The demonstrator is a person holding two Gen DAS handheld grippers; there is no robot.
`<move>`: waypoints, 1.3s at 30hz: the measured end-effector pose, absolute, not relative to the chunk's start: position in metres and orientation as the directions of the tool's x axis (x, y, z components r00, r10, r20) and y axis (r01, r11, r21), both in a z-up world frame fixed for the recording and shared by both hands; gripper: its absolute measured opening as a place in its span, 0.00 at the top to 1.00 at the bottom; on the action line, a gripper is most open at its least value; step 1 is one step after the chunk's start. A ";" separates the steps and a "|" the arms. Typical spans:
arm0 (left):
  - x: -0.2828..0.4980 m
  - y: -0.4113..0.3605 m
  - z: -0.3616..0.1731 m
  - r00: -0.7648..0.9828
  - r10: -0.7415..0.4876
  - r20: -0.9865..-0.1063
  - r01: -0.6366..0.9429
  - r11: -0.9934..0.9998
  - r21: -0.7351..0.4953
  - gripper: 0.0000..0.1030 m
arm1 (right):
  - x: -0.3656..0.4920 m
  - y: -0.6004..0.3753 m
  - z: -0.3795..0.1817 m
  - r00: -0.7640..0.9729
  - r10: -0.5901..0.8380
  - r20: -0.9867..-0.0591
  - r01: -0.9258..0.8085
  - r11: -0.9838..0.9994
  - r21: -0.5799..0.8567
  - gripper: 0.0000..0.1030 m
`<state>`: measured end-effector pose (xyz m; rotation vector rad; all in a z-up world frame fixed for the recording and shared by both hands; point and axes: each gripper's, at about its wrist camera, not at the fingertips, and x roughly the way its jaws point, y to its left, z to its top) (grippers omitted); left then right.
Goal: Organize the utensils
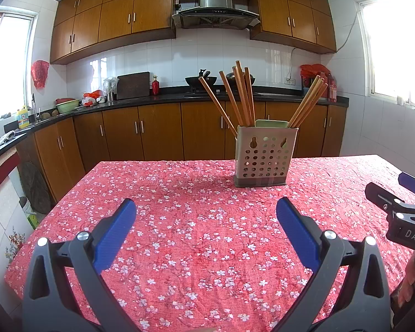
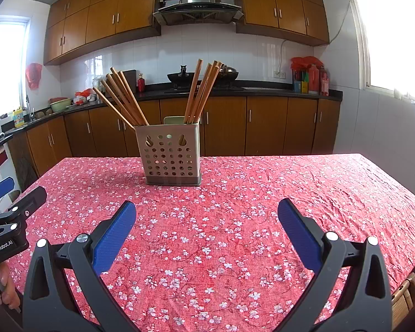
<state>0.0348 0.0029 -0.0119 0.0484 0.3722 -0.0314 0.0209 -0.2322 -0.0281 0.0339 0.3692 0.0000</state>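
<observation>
**Both tongs spread, holder w/ chopsticks upright**

Short of the holder (image 1: 265,156), left gripper (image 1: 206,207) and right gripper (image 2: 207,209) hover w/ blue ribbed pads wide apart, nothing between. Bare floral cloth (image 2: 290,193) runs to the holder. Holder: perforated beige plastic, dark base, wooden chopsticks (image 2: 124,99) fanned in two bunches.

On the red flowered-cloth surface (image 1: 179,193), the beige perforated plastic holder (image 1: 265,157) of wooden chopsticks (image 1: 243,94) stands at one o'clock, counter (image 1: 166,99) behind.
</observation>
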 end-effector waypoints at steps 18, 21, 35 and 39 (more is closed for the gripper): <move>0.038 0.004 -0.014 0.928 -0.031 -0.370 0.048 0.998 0.036 0.04 | 0.022 -0.229 -0.030 0.931 0.007 -0.365 0.006 0.999 0.033 0.02; 0.039 0.005 -0.015 0.928 -0.033 -0.372 0.050 0.998 0.036 0.04 | 0.022 -0.228 -0.031 0.930 0.007 -0.366 0.006 0.999 0.033 0.02; 0.040 0.007 -0.017 0.925 -0.035 -0.378 0.050 0.998 0.030 0.04 | 0.023 -0.228 -0.031 0.930 0.008 -0.368 0.005 0.999 0.034 0.02; 0.041 0.007 -0.019 0.925 -0.036 -0.379 0.050 0.998 0.027 0.04 | 0.023 -0.228 -0.031 0.930 0.007 -0.367 0.006 0.999 0.034 0.02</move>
